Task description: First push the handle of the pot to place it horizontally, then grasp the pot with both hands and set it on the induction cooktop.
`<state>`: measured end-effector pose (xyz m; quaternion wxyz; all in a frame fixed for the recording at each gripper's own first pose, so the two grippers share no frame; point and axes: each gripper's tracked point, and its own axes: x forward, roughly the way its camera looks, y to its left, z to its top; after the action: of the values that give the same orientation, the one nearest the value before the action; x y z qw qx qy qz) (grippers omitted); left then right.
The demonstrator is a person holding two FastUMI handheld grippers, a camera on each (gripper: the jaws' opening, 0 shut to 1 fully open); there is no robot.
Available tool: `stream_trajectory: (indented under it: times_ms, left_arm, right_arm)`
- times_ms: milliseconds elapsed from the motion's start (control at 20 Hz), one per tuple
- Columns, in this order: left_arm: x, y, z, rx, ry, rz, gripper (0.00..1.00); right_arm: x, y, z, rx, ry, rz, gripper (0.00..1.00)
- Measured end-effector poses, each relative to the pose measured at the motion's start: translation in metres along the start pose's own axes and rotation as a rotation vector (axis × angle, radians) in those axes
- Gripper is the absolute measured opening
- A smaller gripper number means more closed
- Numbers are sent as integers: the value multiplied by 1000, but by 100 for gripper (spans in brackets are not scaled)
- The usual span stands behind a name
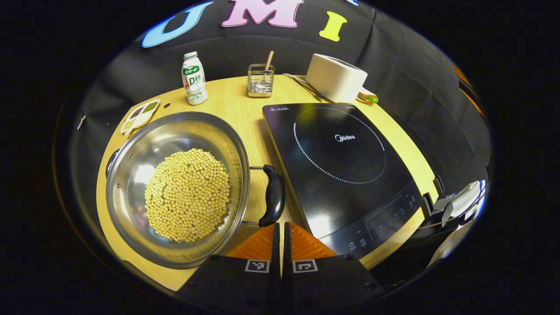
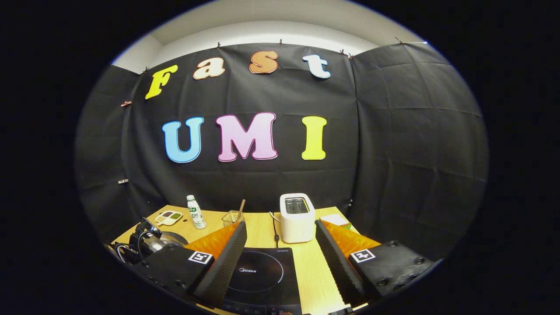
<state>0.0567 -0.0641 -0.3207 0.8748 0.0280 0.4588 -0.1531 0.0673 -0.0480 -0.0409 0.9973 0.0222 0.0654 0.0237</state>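
A steel pot (image 1: 131, 175) full of soybeans (image 1: 188, 201) sits on the wooden table, left of the black induction cooktop (image 1: 341, 166). Its black right handle (image 1: 274, 194) points toward the cooktop and its left handle (image 1: 111, 162) peeks out on the far side. My left gripper (image 1: 280, 227) is shut with nothing in it, its tips right at the near end of the right handle. My right gripper (image 2: 280, 223) is open and held above the cooktop (image 2: 262, 271), aimed at the booth wall. A bit of the pot (image 2: 168, 239) shows at the left of the right gripper view.
At the back of the table stand a drink bottle (image 1: 194, 78), a wire holder with a spoon (image 1: 260, 81) and a white toaster (image 1: 334, 78). A small divided dish (image 1: 140, 114) lies behind the pot. A white sleeve (image 1: 468, 197) is at the cooktop's right.
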Motion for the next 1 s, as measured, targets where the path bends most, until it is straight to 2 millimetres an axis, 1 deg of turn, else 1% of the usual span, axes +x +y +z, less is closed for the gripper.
stream_trajectory:
  times_ms: [400,500,650,1000]
  left_arm:
    - [12,1,21,35,-17,3,5]
    - [15,-1,28,39,-25,-1,5]
    - [20,2,37,57,-30,10,5]
    - [29,8,51,78,-45,23,5]
  right_arm:
    - [-4,2,2,-18,-2,-3,98]
    - [-5,-1,2,-23,-4,-11,98]
    - [-7,-4,0,-26,3,-22,98]
    - [-9,-14,0,-36,4,-51,98]
